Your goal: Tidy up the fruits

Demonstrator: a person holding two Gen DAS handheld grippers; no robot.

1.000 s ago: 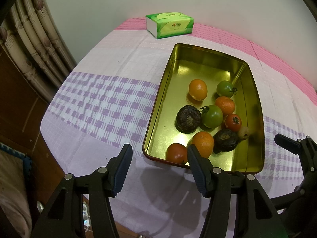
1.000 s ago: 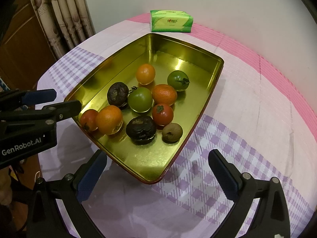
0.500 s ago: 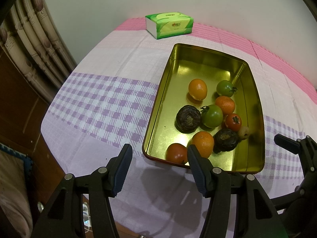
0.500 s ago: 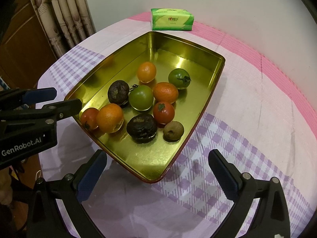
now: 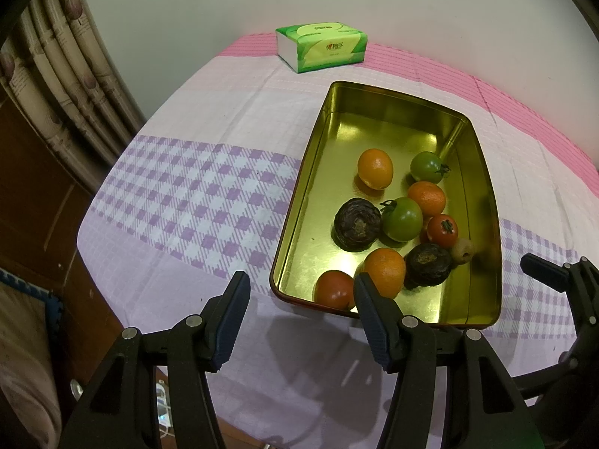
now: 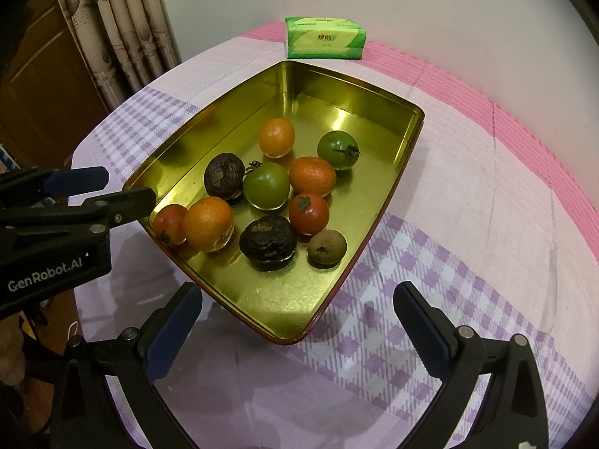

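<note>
While both grippers' fingers [image 6: 170, 331] gape empty: gold tray [image 6: 284, 314] of mixed fruits [image 6: 266, 185].

White lettering reading "GenRobot.AI" stands on the black body of the left claw [image 6: 123, 196], seen at the left edge of the right wrist view. The green tissue pack [image 6: 325, 37] at the far end of the counter carries a small red heart mark and red print on its front face, along with a line of tiny print below it, but these are too small and blurred to read in either view. No other writing, numbers or signs can be read.
</note>
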